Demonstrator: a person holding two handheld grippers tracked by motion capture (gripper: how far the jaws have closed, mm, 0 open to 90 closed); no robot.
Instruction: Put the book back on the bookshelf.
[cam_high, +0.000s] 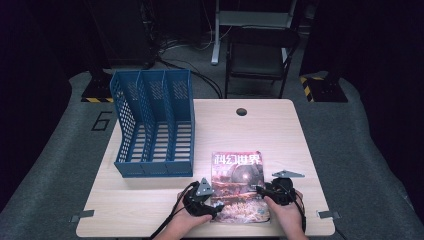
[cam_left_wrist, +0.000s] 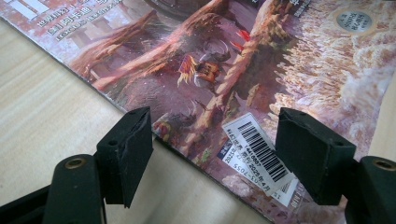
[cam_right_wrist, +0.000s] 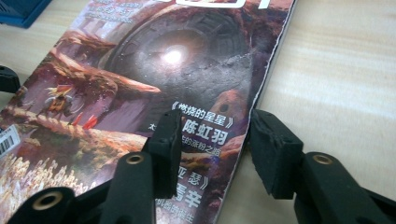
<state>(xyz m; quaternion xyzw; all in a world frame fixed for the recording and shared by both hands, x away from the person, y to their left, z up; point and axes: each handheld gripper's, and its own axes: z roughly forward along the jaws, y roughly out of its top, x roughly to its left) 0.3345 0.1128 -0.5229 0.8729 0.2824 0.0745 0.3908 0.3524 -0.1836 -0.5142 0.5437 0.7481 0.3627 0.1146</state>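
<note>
From above: magazine (cam_high: 239, 185) flat on table (cam_high: 150, 200), just right of blue file rack (cam_high: 155, 125); left gripper (cam_high: 212, 206) and right gripper (cam_high: 261, 190) at its near corners.

Left gripper view: jaws wide apart, astride the near edge by the barcode sticker (cam_left_wrist: 257, 151), gripping nothing.

Right gripper view: jaws apart, straddling the frayed side edge, empty.

Likely step: taking hold. Next: lower, pinch, lift.

Blue perforated plastic three-slot file rack (cam_high: 152, 125) blocks counter's far-left. Bare pale wooden counter (cam_high: 280, 135) open at right and beyond the glossy illustrated magazine (cam_high: 239, 182); front-left strip free.
</note>
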